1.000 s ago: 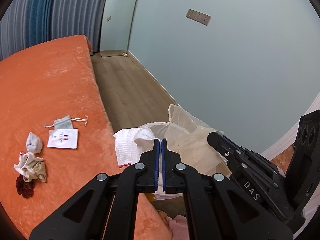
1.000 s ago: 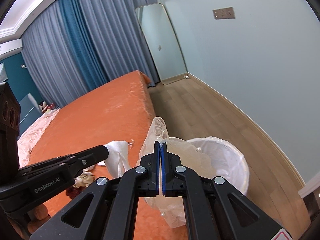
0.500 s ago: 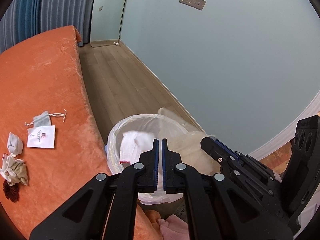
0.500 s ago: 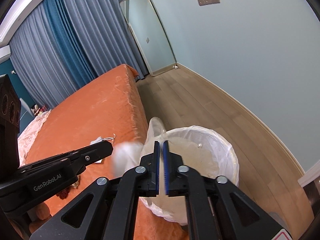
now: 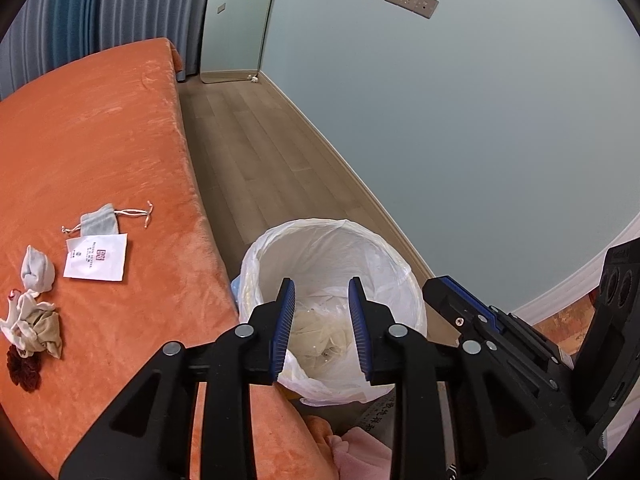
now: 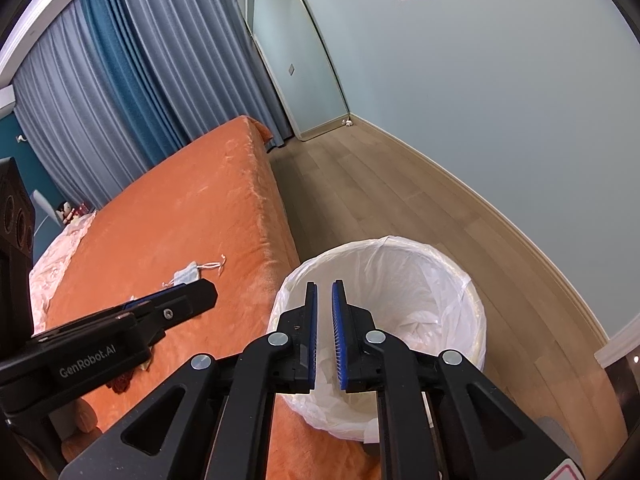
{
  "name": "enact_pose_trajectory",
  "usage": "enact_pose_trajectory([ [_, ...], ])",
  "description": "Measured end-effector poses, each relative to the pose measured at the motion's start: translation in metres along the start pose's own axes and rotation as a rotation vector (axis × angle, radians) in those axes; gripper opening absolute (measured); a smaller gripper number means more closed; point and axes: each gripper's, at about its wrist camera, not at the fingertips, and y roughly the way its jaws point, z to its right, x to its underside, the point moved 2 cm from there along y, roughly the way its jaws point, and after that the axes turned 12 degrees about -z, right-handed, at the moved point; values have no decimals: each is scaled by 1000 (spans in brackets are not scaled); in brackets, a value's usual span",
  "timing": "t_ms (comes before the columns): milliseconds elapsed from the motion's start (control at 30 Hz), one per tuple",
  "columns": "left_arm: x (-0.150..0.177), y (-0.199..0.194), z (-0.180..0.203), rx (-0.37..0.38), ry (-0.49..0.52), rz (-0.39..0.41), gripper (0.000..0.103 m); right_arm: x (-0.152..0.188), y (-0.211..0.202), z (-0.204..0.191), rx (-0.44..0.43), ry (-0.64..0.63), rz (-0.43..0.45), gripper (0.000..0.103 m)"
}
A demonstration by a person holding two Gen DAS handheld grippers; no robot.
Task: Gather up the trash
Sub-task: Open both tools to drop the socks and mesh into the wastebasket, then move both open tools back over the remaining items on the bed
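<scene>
A trash bin lined with a white bag [image 5: 336,240] [image 6: 432,264] stands on the floor beside the orange bed [image 5: 100,140]. Cream netting and cloth [image 5: 320,332] lie inside it. My left gripper [image 5: 322,294] is open and empty above the bin's near rim. My right gripper [image 6: 324,300] is open a little and empty, also above the bin. On the bed lie a white card [image 5: 96,256], a grey drawstring pouch [image 5: 100,220], a white wad [image 5: 38,270], a crumpled beige cloth [image 5: 36,328] and a dark red scrap [image 5: 24,368].
Wooden floor [image 5: 256,144] runs between the bed and the pale blue wall [image 5: 460,120]. A mirror [image 6: 296,60] leans against the far wall next to blue curtains [image 6: 120,80]. Pink bedding [image 5: 360,452] lies below the bin's near side.
Both grippers held cloth and netting over the bin; both have opened and the pieces have dropped into the bin. The left jaws opened wider than the right.
</scene>
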Motion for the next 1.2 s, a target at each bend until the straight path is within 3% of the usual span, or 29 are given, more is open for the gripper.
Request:
enact_pose_trajectory([
  [233, 8, -10, -25, -24, -46, 11, 27, 11, 1, -14, 2, -27, -15, 17],
  [567, 25, -28, -68, -53, -115, 29, 28, 22, 5, -54, -18, -92, -40, 17],
  [767, 37, -45, -103, -79, -175, 51, 37, 29, 10, -85, -34, -134, -58, 18],
  [900, 44, -56, -128, -100, -213, 63, 43, 33, 12, -106, -39, -164, -64, 27],
  [1200, 66, -84, -208, -168, -336, 94, 59, 46, 32, -161, -65, -235, -101, 27],
])
